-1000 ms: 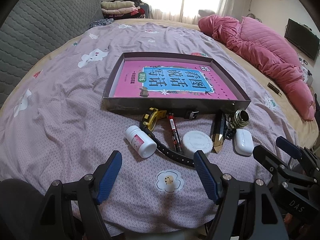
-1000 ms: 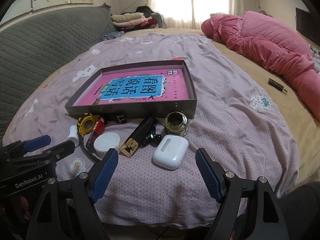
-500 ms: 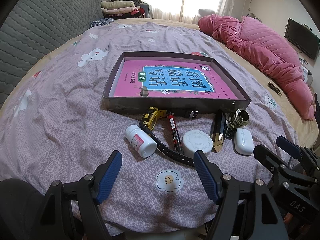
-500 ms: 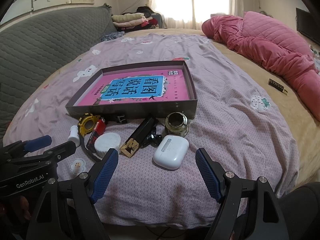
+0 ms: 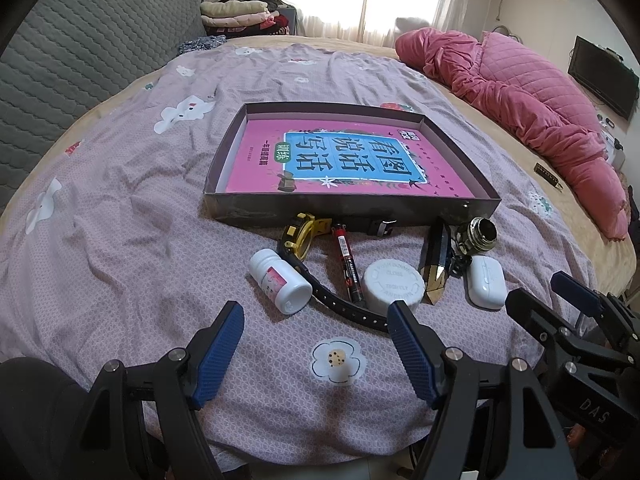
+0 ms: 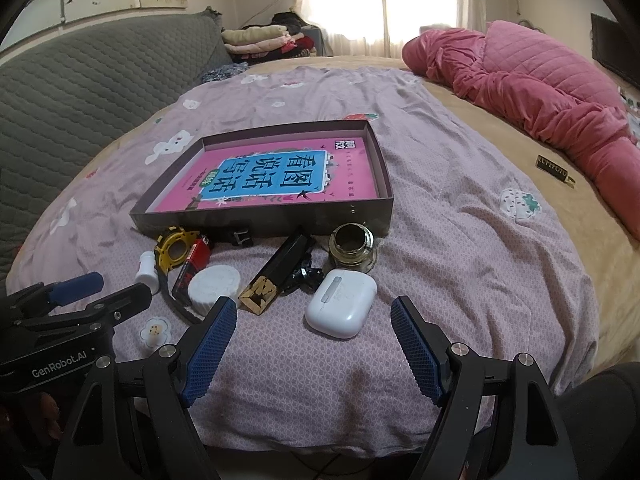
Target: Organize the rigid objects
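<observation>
1. White plastic earbud case [image 6: 341, 306] lies on the bedspread [image 6: 460, 248], just ahead of my right gripper [image 6: 312, 344], jaws wide, empty.
2. Light, smooth, probably slippery: I'd pinch its flat sides.
3. Left gripper [image 5: 316, 344] wide too; the box [image 5: 476, 178] waits beyond.

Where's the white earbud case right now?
In the right wrist view, the earbud case lies on the bedspread, centre, just ahead of the open right hand-held gripper, near the ink bottle.
</observation>
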